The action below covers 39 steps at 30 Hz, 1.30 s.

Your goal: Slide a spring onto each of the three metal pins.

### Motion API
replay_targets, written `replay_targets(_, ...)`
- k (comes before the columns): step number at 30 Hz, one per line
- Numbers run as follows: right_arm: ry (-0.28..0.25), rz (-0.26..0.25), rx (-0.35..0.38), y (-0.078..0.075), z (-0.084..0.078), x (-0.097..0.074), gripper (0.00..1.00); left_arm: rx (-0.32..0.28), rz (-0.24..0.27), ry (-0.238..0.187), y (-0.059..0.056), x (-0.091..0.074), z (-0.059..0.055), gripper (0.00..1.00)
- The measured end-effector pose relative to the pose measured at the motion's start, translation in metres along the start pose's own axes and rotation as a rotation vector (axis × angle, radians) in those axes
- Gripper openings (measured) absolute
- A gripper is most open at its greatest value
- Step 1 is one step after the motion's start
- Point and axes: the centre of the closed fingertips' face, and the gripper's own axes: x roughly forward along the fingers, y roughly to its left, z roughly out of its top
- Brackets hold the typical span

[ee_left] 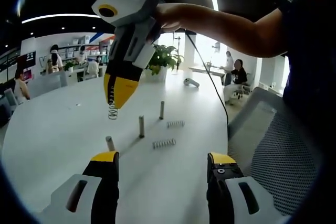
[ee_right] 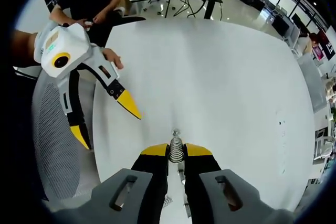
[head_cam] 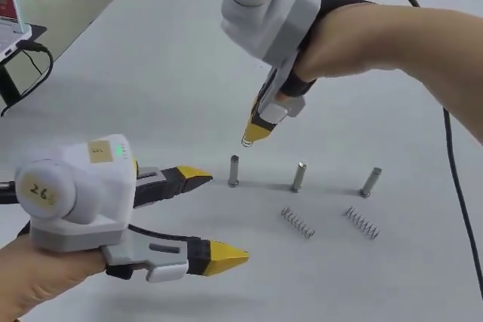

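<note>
Yellow-tipped, my right gripper (head_cam: 250, 135) points steeply down from a bent wrist. Its jaws are pinched on a small coiled steel spring (ee_right: 176, 150) just above the leftmost metal pin (head_cam: 233, 170) of three standing in a row on the white desk (head_cam: 151, 73). My left gripper (head_cam: 215, 216) lies level with its jaws spread wide and empty, and its round cap is marked "26". Two more loose springs (head_cam: 297, 222) lie beside the row, toward my edge.

Three grey metal pins (head_cam: 299, 176) stood upright in a row. Two coiled steel springs (head_cam: 297, 222) lay flat just before them; a third spring (ee_right: 176, 150) hung just above the leftmost pin (head_cam: 233, 170).
</note>
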Motion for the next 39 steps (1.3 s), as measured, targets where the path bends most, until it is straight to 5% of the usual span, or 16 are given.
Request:
replay_targets(18,0.047,0.043,-0.024,0.008,0.003,0.026,0.08,-0.003,0.0,-0.001,0.003,-0.002,-0.002,0.63)
replay_targets(39,0.075,0.057,-0.019,0.007,0.003,0.037,0.08,-0.015,0.005,-0.006,0.006,-0.006,-0.004,0.62)
